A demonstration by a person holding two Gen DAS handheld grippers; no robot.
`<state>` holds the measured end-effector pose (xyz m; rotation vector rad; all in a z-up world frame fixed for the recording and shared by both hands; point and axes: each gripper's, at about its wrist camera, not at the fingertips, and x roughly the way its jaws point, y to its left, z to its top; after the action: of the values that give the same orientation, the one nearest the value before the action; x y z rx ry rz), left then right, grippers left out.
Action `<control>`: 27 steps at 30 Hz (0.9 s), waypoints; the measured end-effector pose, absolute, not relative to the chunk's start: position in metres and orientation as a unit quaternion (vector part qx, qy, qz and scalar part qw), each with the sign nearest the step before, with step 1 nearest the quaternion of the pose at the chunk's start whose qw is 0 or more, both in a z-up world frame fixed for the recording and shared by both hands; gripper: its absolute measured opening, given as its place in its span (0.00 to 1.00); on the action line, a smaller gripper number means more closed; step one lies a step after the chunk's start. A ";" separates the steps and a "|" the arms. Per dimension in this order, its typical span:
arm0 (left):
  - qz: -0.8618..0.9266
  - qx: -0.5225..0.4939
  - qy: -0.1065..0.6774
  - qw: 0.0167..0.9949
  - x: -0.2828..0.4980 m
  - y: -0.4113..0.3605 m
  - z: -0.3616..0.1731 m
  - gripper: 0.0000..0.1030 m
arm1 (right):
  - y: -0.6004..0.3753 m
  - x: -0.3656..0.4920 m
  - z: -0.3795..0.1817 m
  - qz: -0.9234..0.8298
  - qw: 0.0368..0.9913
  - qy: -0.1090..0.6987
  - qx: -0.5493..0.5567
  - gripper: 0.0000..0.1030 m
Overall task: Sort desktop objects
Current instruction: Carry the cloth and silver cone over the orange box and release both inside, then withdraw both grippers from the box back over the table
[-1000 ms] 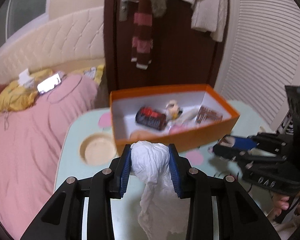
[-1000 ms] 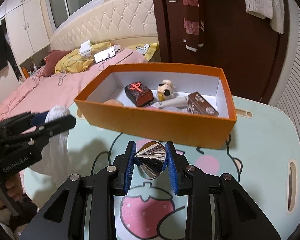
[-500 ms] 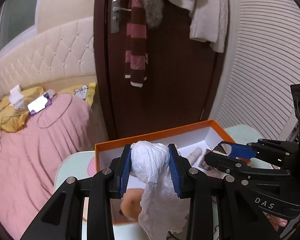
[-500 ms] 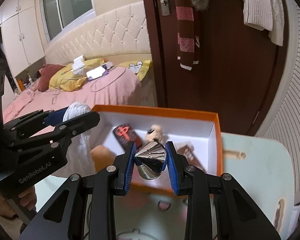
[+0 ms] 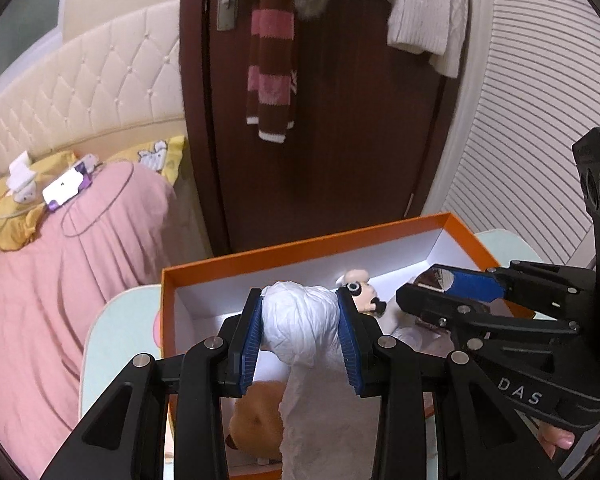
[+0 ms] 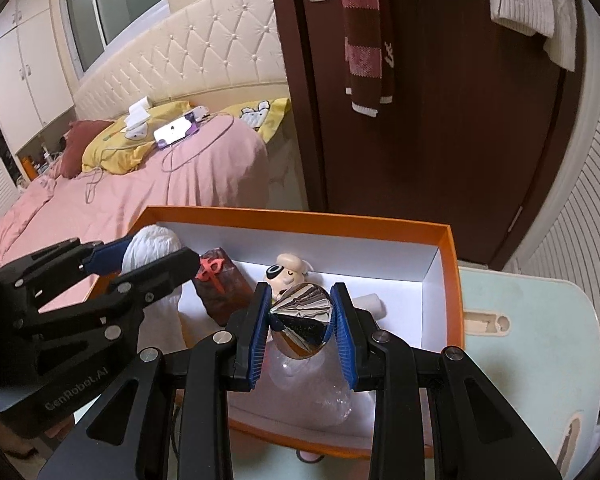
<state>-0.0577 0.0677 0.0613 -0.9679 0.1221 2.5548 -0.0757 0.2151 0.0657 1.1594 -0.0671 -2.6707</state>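
Note:
My left gripper [image 5: 300, 334] is shut on a crumpled white tissue [image 5: 304, 328] that trails down over the left part of the orange box [image 5: 300, 245]. My right gripper [image 6: 300, 332] is shut on a shiny silver cone-shaped piece [image 6: 300, 320] and hangs over the middle of the same box [image 6: 452, 280]. Inside lie a dark red block with a red mark [image 6: 220, 284], a small dog figure [image 6: 288, 272], a brown round thing [image 5: 256, 420] and clear plastic [image 6: 316, 392]. Each gripper shows in the other's view, the right gripper [image 5: 448, 284] and the left gripper [image 6: 140, 258].
The box stands on a pale green table [image 6: 532, 320] with cartoon prints. A pink bed [image 5: 60, 264] with a phone and cables lies to the left. A dark door [image 5: 340, 120] with hanging scarf and sweater stands behind. A slatted white wall [image 5: 532, 120] is at right.
Both grippers have moved forward from the table in front of the box to above its inside, still carrying the tissue and the silver piece.

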 end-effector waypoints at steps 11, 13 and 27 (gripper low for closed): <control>0.940 -0.290 0.014 0.181 -0.045 0.045 0.083 0.72 | 0.228 -0.072 0.072 -0.925 0.092 -0.056 0.365 0.64; 0.944 -0.283 0.006 0.172 -0.042 0.037 0.089 0.74 | 0.233 -0.065 0.078 -0.934 0.085 -0.066 0.342 0.68; 0.933 -0.319 -0.011 0.167 0.013 0.015 0.082 0.83 | 0.256 -0.018 0.088 -0.933 0.061 -0.103 0.339 0.68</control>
<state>0.0128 0.0151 0.0822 -0.9082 -0.0319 2.6549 -0.0182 0.2557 0.0882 1.0243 -0.3117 -2.8226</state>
